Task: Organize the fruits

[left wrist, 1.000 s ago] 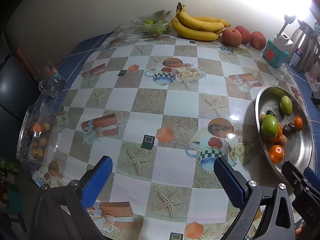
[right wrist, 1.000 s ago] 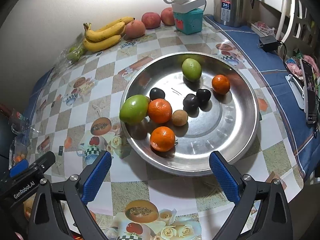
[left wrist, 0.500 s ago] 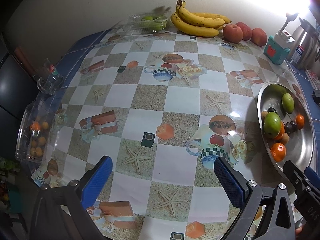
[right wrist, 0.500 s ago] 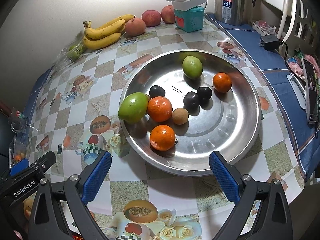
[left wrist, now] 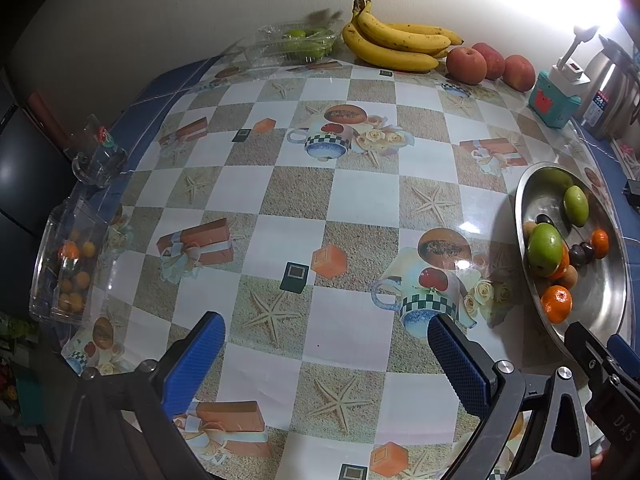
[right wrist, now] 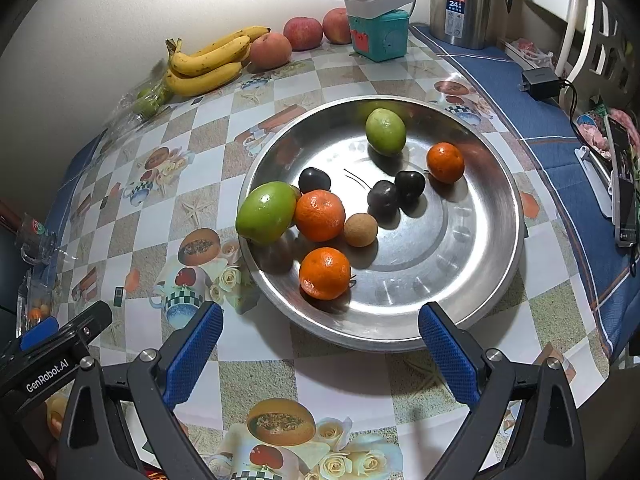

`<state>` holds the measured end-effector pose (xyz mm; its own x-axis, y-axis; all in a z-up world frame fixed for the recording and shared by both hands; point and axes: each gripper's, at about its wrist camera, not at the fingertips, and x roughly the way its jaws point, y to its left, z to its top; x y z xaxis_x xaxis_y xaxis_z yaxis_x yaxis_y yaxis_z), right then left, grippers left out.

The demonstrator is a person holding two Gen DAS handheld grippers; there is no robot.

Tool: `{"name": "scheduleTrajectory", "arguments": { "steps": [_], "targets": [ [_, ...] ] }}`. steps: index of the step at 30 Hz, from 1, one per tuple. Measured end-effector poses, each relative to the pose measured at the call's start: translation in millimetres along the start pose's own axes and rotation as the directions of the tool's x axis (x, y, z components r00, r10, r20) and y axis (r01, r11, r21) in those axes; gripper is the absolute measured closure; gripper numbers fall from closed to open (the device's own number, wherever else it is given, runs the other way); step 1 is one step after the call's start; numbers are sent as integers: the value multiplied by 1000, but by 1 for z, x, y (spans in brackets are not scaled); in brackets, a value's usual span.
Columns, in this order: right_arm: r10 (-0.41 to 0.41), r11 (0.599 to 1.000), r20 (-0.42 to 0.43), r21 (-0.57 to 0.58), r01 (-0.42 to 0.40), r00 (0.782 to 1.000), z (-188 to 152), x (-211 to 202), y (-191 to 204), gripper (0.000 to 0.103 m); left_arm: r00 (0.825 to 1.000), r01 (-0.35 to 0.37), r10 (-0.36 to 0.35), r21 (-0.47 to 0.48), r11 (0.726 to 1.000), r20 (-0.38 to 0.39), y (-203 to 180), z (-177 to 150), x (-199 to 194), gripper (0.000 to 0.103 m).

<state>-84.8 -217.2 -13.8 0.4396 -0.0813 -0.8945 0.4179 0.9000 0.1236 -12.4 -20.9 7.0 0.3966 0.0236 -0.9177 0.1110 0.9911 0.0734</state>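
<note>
**Both grippers spread wide, empty; fruit in metal bowl and along the wall**

Left gripper [left wrist: 326, 354]: jaws wide apart, nothing between the blue pads. It hovers over bare checkered tablecloth [left wrist: 280, 208], with no fruit between or next to the fingers.

Right gripper [right wrist: 320, 346]: jaws likewise wide apart, holding nothing. It sits just short of the near rim of the metal bowl [right wrist: 496, 276], fingertips either side of the rim's nearest arc, not touching any fruit.

Bowl contents, right wrist view:
- large green fruit [right wrist: 266, 212] against the left wall of the bowl, touching an orange [right wrist: 320, 216]
- second orange [right wrist: 325, 273] nearest the gripper, apart from the first
- small brown round fruit [right wrist: 360, 230] just right of the first orange
- three dark plums: one [right wrist: 314, 180] behind the first orange, two [right wrist: 396, 194] together near the centre
- smaller green fruit [right wrist: 385, 132] toward the far side
- third, smaller orange [right wrist: 445, 162] to the right of the plum pair

Outside the bowl: bananas [left wrist: 394, 46] at the wall, three peaches [left wrist: 490, 66] in a row to their right, a clear box of green fruit [left wrist: 298, 42] to their left. A clear box of small orange fruit [left wrist: 70, 268] stands at the table's left edge, a glass mug [left wrist: 98, 156] behind it.

Far right corner: teal box [right wrist: 378, 36] carrying a white device, steel kettle [right wrist: 466, 2] beside it.
</note>
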Motion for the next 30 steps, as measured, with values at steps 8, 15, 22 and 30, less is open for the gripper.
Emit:
{"name": "scheduleTrajectory", "arguments": {
  "steps": [8,15,22,30],
  "targets": [
    [1,1000,-7,-3,-1,1000,0,1,0,5,1000,0,0,-1,1000,-10,-1,-2,3,0],
    [0,1000,-11,-4,0,1000,0,3,0,5,1000,1,-1,-1,1000,-11,-1,-2,3,0],
    [0,1000,-12,-5,0,1000,0,3,1,5,1000,1,-1,-1,1000,-12,-1,-1,3,0],
    [0,1000,-15,-7,0,1000,-2,5,1,5,1000,2,-2,-1,1000,-12,-1,-1,3,0]
  ]
}}
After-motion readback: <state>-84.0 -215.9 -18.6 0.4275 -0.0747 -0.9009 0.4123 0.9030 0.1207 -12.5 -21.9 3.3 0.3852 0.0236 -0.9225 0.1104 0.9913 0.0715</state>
